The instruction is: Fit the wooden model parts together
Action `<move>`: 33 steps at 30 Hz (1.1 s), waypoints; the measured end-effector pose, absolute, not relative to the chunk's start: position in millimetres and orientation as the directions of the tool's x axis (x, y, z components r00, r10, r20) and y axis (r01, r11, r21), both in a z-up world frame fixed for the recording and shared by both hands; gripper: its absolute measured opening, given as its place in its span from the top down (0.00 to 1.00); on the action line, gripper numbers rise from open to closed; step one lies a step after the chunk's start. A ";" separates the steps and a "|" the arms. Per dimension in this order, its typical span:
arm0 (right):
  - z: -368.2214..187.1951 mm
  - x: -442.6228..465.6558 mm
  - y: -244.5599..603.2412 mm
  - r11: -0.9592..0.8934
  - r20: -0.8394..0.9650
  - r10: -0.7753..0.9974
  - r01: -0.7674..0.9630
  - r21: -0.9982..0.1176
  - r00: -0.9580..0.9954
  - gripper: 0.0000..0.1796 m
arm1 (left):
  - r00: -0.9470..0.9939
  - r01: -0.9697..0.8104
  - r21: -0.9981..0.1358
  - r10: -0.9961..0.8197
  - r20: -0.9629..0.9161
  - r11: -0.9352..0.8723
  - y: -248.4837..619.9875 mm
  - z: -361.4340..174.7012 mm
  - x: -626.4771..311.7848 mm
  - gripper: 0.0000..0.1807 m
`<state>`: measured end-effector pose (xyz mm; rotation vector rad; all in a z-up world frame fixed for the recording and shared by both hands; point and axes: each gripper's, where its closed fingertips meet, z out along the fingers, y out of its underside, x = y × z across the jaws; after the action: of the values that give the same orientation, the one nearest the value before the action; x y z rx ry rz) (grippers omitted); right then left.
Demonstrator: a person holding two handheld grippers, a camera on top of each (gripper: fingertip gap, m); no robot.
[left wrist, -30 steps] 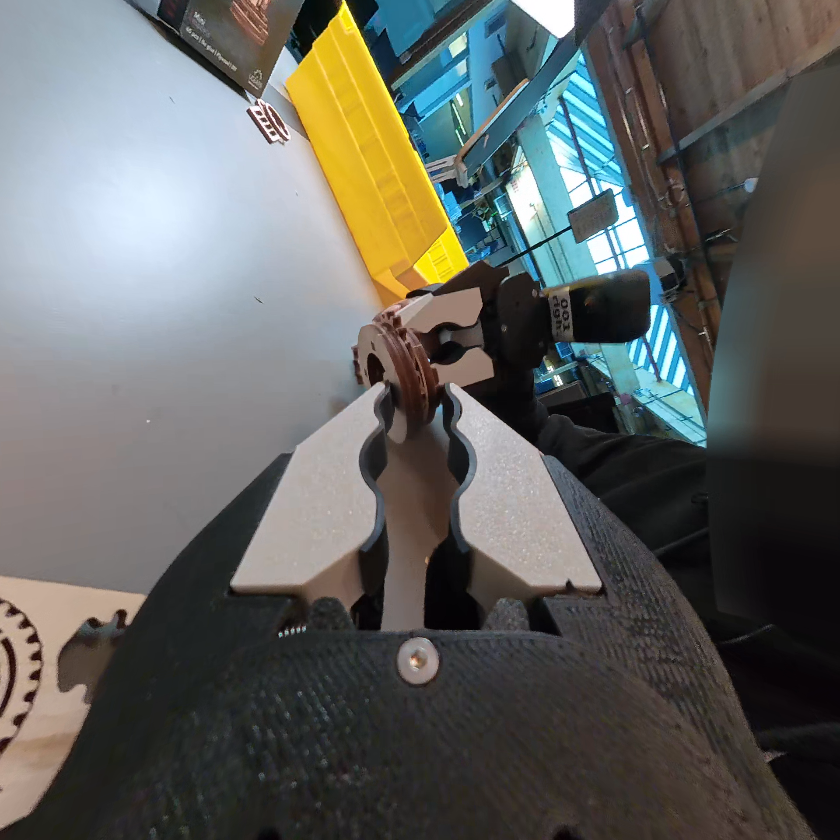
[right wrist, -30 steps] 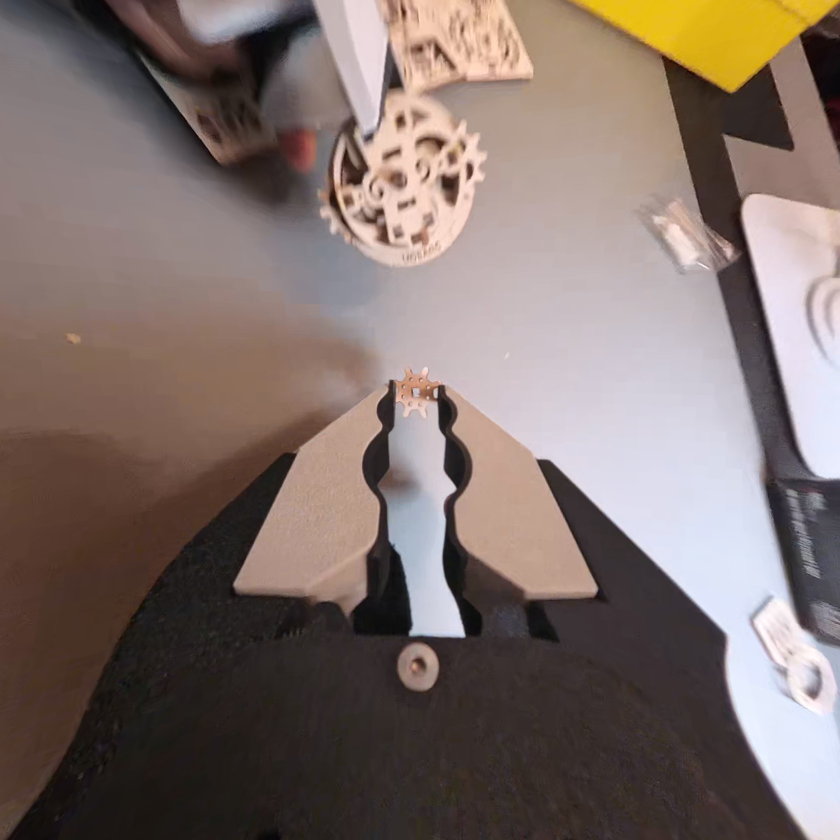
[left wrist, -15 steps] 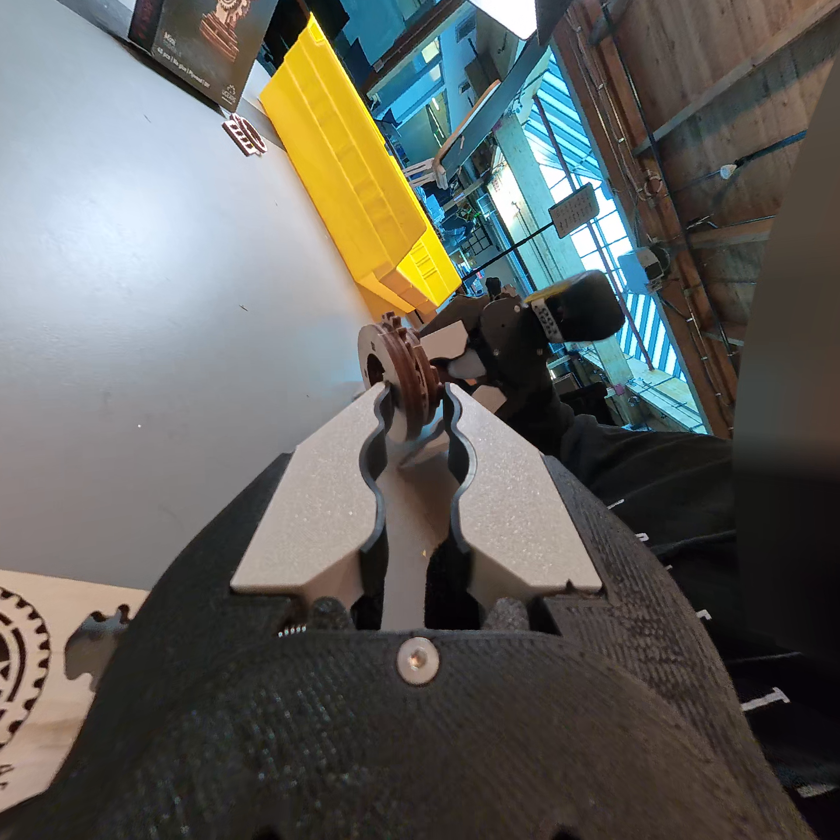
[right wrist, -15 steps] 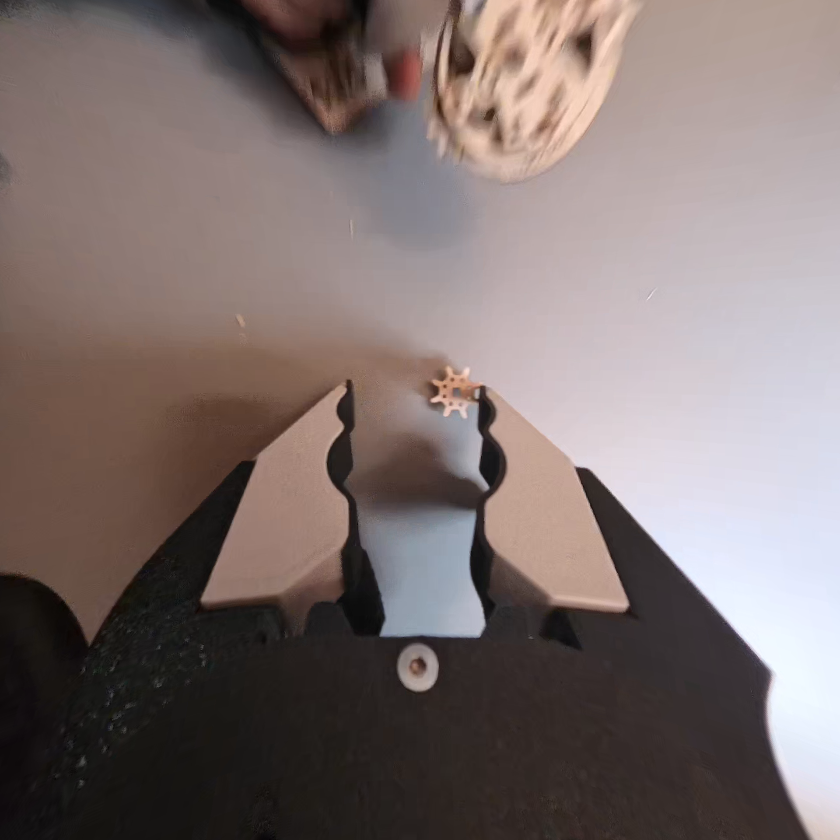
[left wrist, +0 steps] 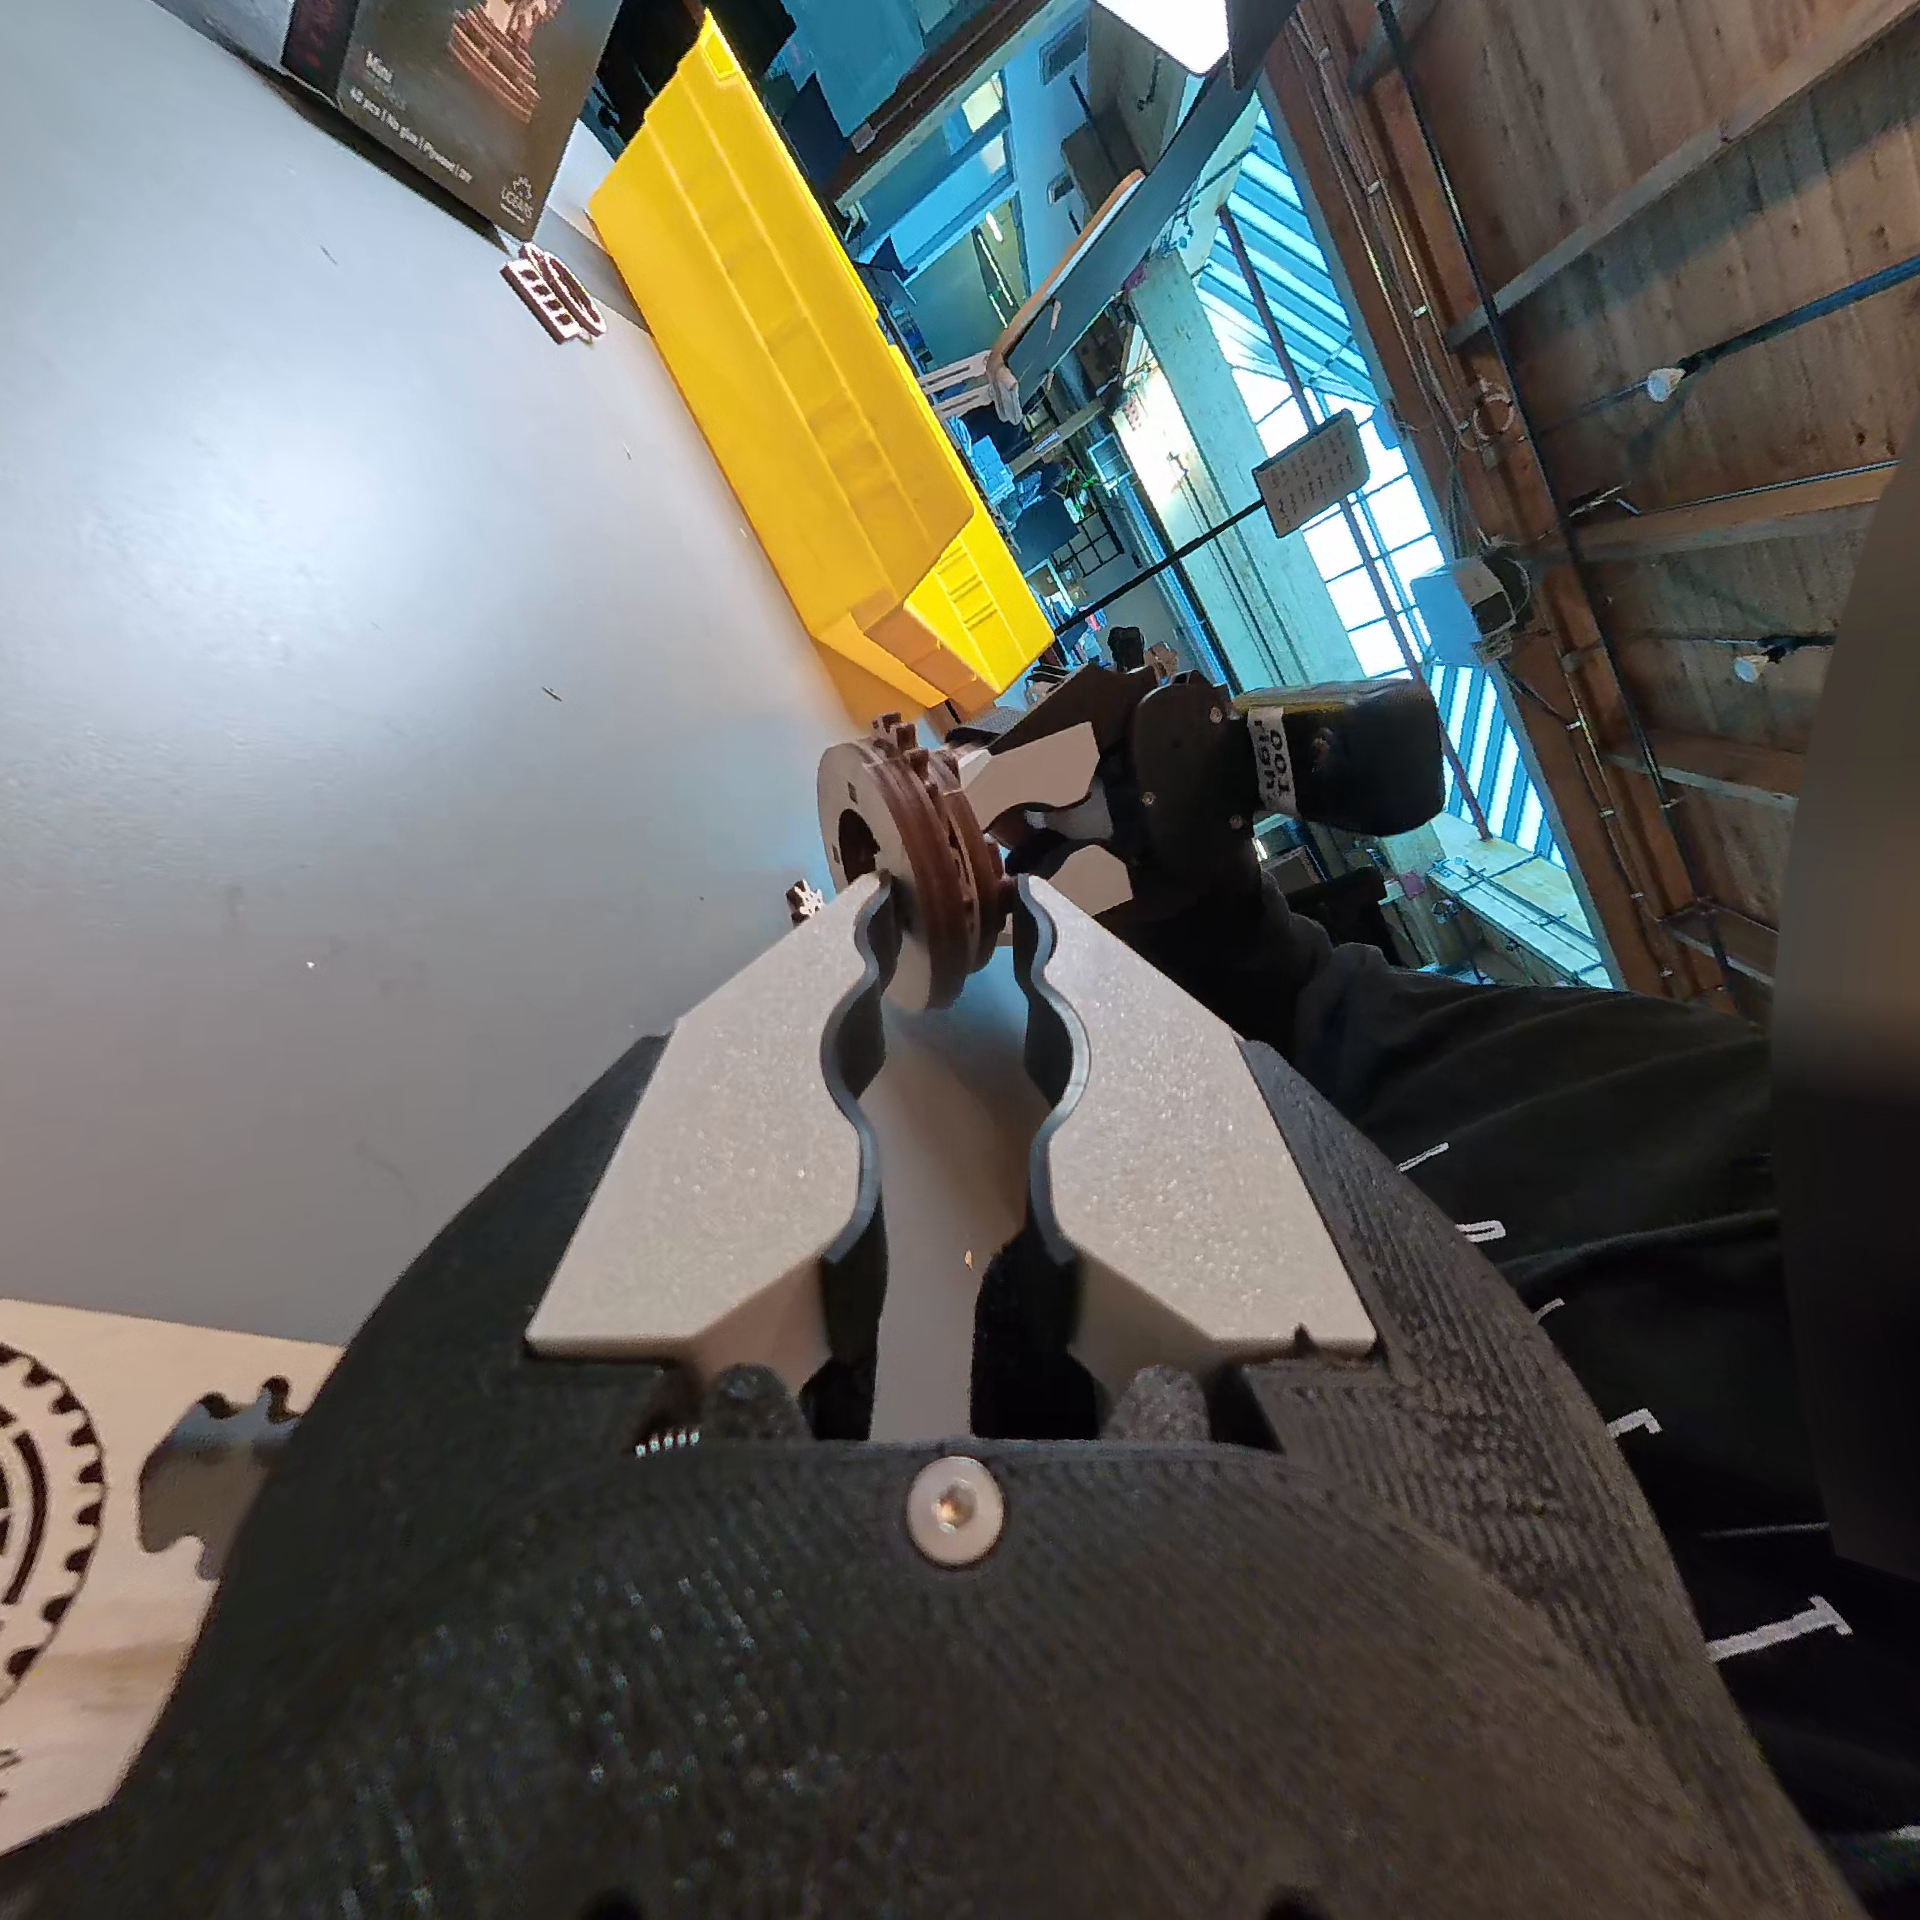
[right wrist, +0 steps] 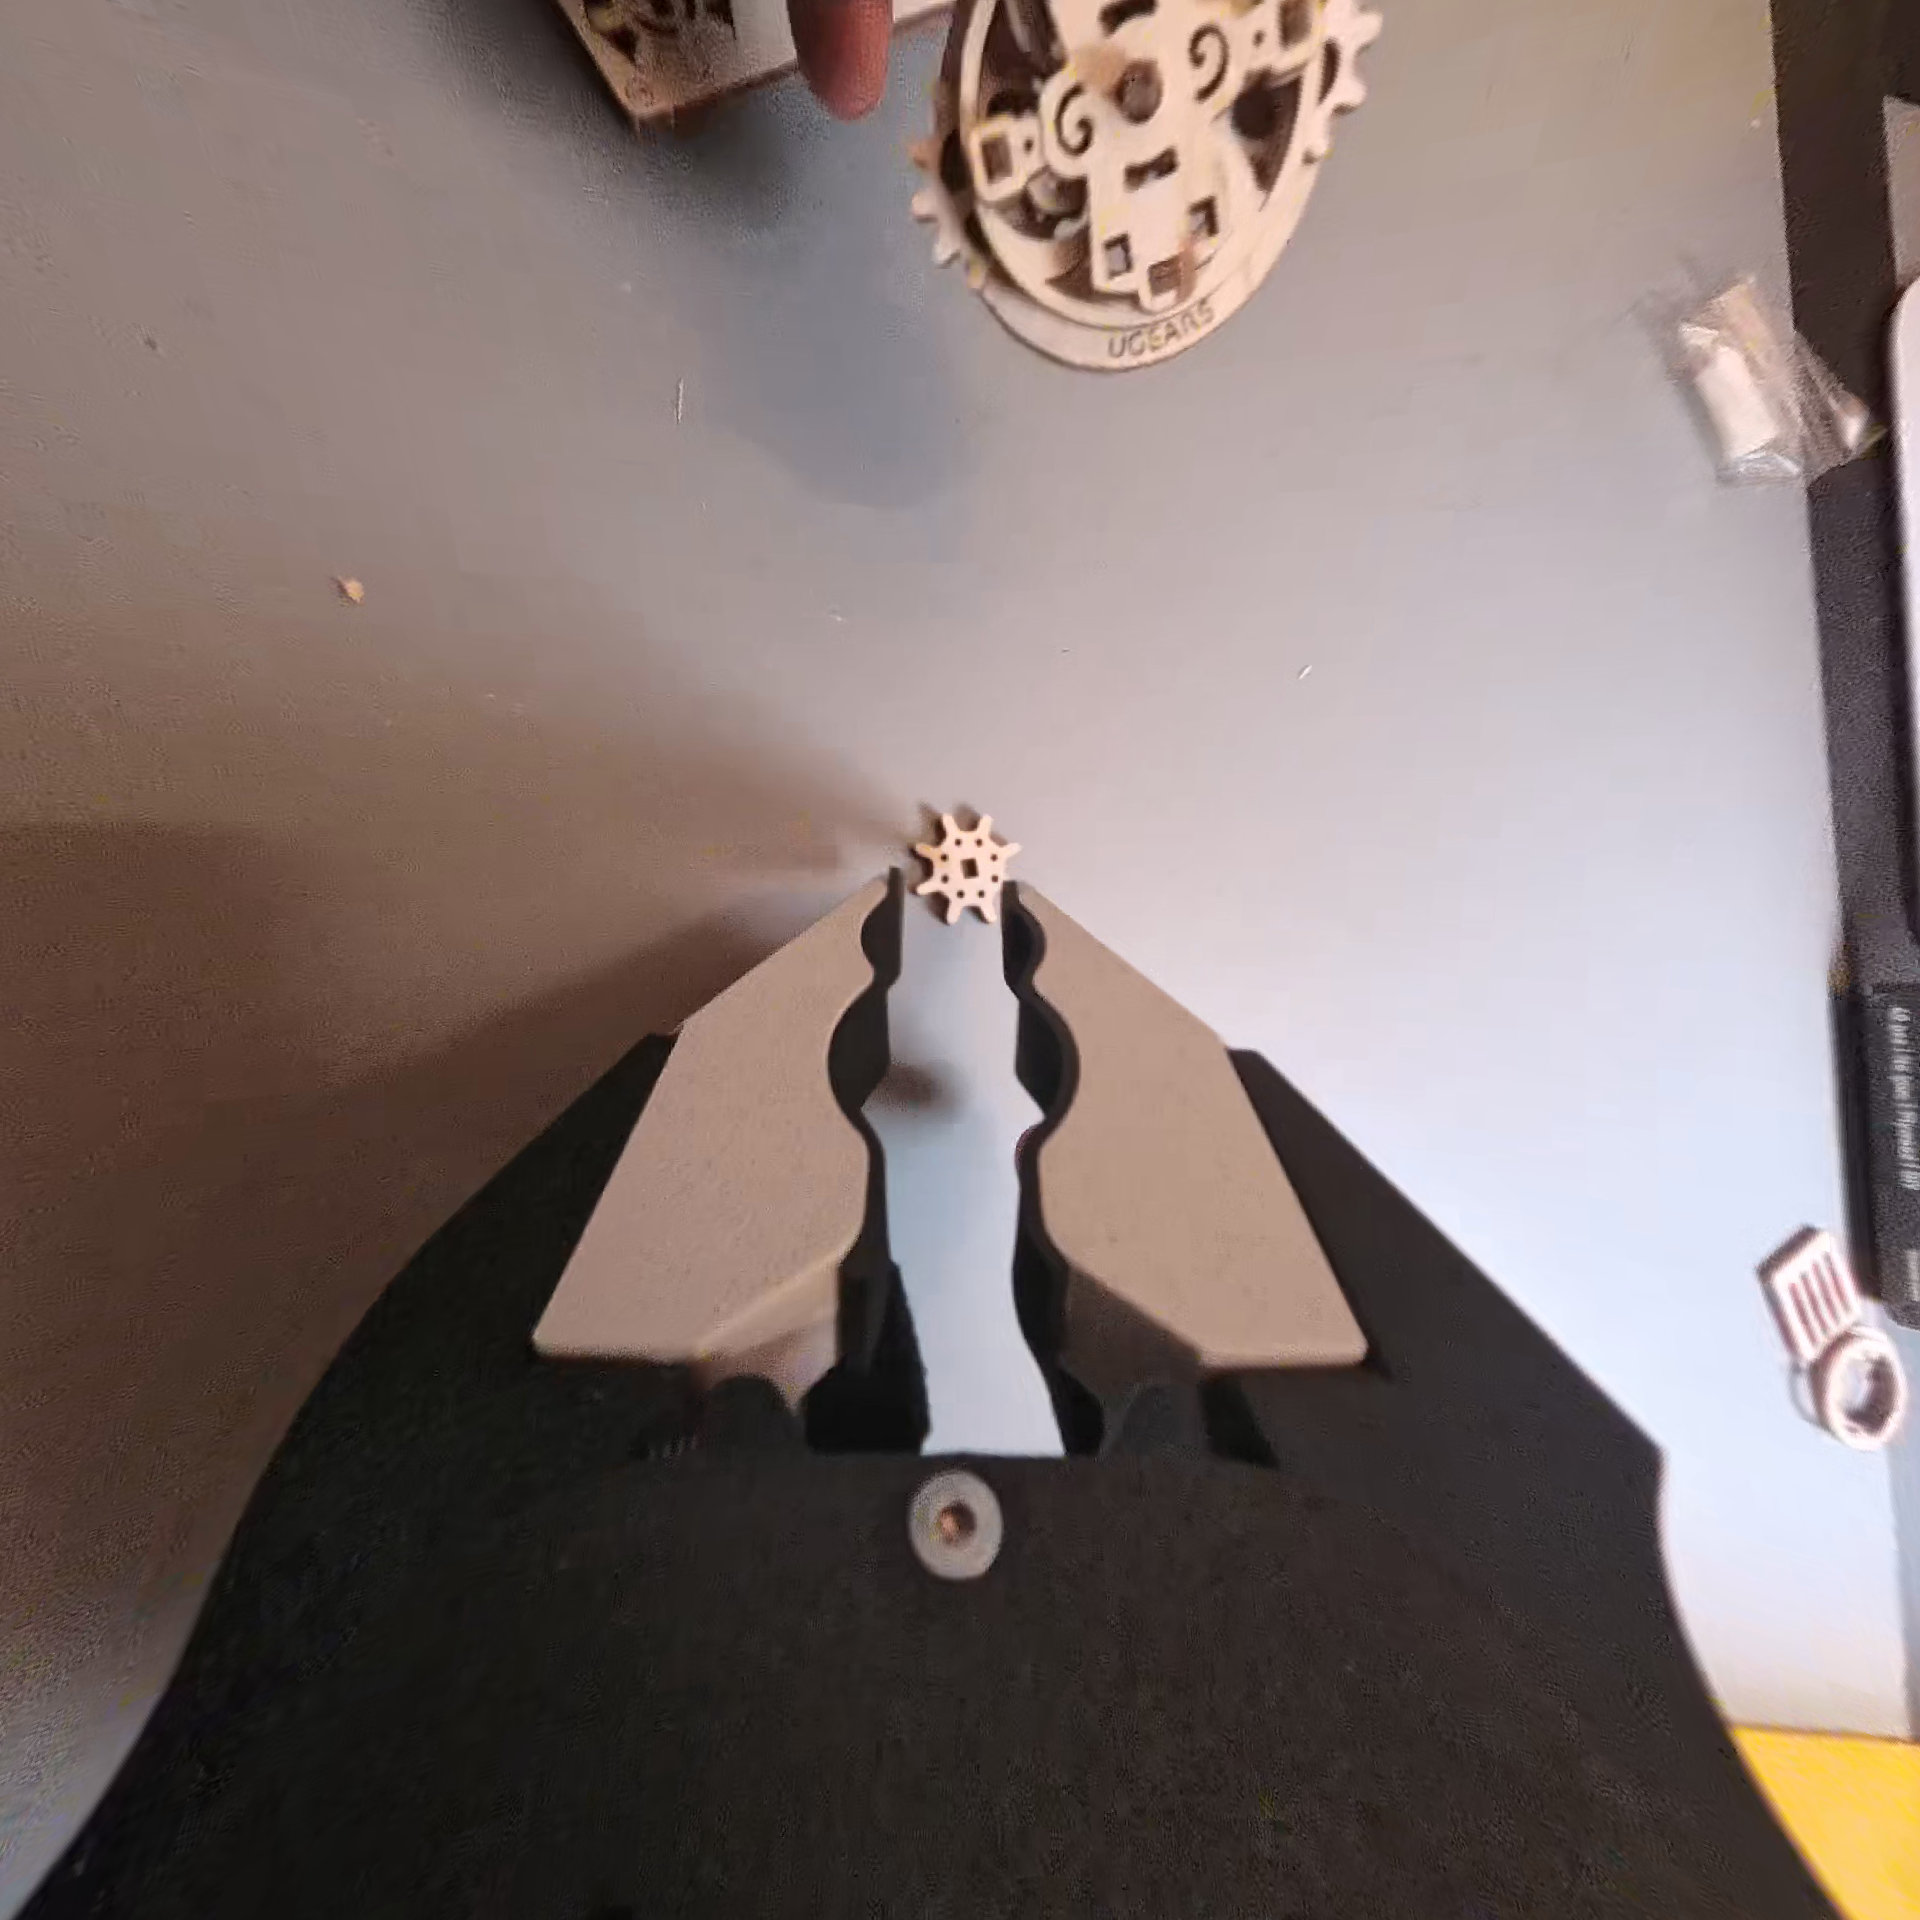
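Two pairs of tongs work over a grey table point(left wrist: 260, 623) in a workshop with timber walls and bright windows beyond. Far left of the left tongs point(left wrist: 951, 904), a pale cut-out wooden sheet point(left wrist: 94, 1455) lies at the near table edge. Ahead and left, a dark box point(left wrist: 436, 104) and a small brown slotted piece point(left wrist: 553, 291) sit near the table's far side, with a yellow bin point(left wrist: 821, 416) beside them. The left tongs are clamped on a dark brown layered gear wheel point(left wrist: 914, 862), held on edge at the tips. A tiny gear point(left wrist: 801, 896) lies on the table just left of those tips. Just beyond the wheel, the right tongs point(left wrist: 1023, 821) point toward it, with a black sleeve point(left wrist: 1507, 1143) behind.

In the right wrist view, the right tongs point(right wrist: 951, 888) stand slightly apart around the small pale gear point(right wrist: 966, 864), which touches the right tip; a firm grip cannot be told. Ahead lies a round pale wooden model point(right wrist: 1132, 166) on the table point(right wrist: 416, 416), a fingertip point(right wrist: 847, 52) to its left. A clear packet point(right wrist: 1756, 384) and a small slotted piece point(right wrist: 1829, 1340) lie to the right.
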<state>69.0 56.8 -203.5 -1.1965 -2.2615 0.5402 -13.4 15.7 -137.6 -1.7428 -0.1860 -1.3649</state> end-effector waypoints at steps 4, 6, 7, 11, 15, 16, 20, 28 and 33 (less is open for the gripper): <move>-210.5 65.6 54.8 0.530 0.229 0.837 0.631 -0.567 -0.497 0.90 | 0.380 0.595 -0.540 -0.383 0.842 -0.595 15.6 -137.4 -13.4 0.89; -211.0 63.8 56.7 0.523 0.204 0.838 0.636 -0.568 -0.506 0.91 | 0.377 0.597 -0.538 -0.383 0.843 -0.596 15.4 -137.3 -13.5 0.89; -211.2 62.4 58.3 0.516 0.195 0.841 0.639 -0.570 -0.505 0.92 | 0.377 0.596 -0.538 -0.383 0.843 -0.596 15.3 -137.3 -13.4 0.89; -210.9 59.3 59.2 0.472 0.131 0.856 0.652 -0.593 -0.500 0.93 | 0.374 0.596 -0.535 -0.383 0.845 -0.598 15.3 -137.4 -13.3 0.89; -177.7 54.7 28.3 0.042 -0.359 0.838 0.702 -0.711 -0.412 1.00 | 0.365 0.599 -0.529 -0.383 0.849 -0.602 15.0 -137.2 -13.2 0.89; -174.4 53.2 30.1 -0.060 -0.458 0.813 0.731 -0.680 -0.359 1.00 | 0.362 0.599 -0.527 -0.382 0.850 -0.603 14.9 -137.1 -13.1 0.89; -189.0 51.7 69.0 -0.083 -0.372 0.897 0.736 -0.672 -0.239 0.92 | 0.352 0.604 -0.519 -0.382 0.855 -0.604 14.8 -136.6 -13.6 0.89; -211.5 56.0 64.3 0.233 -0.052 0.946 0.780 -0.582 -0.321 0.84 | 0.350 0.603 -0.516 -0.380 0.856 -0.608 14.8 -137.1 -12.8 0.89; -213.1 51.3 64.9 0.301 -0.005 0.933 0.791 -0.533 -0.359 0.90 | 0.344 0.604 -0.512 -0.380 0.859 -0.610 14.6 -136.9 -12.7 0.89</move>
<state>51.3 64.9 -213.1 -1.5598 -2.2678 0.6594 -12.7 14.6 -136.9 -1.7320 -0.2008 -1.4117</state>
